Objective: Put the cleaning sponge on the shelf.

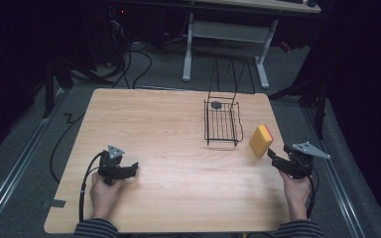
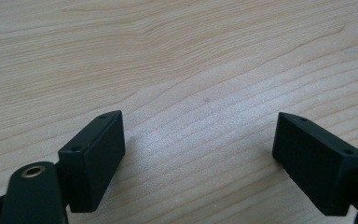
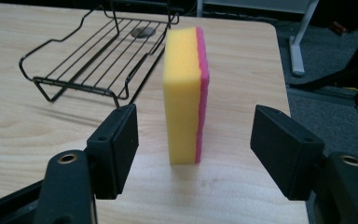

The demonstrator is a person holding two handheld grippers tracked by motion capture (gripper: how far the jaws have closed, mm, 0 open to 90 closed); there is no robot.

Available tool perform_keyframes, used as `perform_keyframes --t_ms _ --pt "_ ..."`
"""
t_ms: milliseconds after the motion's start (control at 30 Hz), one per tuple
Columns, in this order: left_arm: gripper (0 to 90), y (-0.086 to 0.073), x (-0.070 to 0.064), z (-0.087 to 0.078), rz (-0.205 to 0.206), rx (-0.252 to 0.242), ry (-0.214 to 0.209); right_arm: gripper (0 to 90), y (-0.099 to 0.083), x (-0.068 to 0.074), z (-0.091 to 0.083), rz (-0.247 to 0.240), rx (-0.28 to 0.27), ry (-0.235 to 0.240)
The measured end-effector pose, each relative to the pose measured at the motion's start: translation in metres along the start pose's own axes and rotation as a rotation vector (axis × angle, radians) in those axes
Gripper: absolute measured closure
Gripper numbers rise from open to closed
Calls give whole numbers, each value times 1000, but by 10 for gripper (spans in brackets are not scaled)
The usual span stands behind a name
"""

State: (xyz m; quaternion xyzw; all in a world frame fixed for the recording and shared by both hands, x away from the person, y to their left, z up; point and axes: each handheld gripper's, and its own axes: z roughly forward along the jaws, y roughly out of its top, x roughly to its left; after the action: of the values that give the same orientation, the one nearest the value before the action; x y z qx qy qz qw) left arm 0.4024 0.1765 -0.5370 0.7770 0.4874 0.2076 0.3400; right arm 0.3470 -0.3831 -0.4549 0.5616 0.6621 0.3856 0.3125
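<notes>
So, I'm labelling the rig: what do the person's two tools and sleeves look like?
Both the left tool and right tool are black, each topped by a grey triangular plate and trailing a black cable. Their jaws are blocky black pads with screw holes. The sleeves are dark and finely striped.

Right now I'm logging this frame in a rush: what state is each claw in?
Left claw: open, holding nothing, over bare table.
Right claw: open, jaws either side of the upright sponge, not gripping it.
</notes>
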Motion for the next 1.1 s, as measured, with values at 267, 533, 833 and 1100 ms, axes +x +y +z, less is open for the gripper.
perform_keyframes --t_ms 267,533,833,1100 --pt "175 0 0 0 0 0 0 324 11 1 6 2 -25 7" --pt "175 0 0 0 0 0 0 326 17 3 14 8 -25 21" --pt "175 0 0 0 0 0 0 327 25 3 29 23 -25 25" --pt "175 0 0 0 0 0 0 331 26 5 43 23 -6 27"
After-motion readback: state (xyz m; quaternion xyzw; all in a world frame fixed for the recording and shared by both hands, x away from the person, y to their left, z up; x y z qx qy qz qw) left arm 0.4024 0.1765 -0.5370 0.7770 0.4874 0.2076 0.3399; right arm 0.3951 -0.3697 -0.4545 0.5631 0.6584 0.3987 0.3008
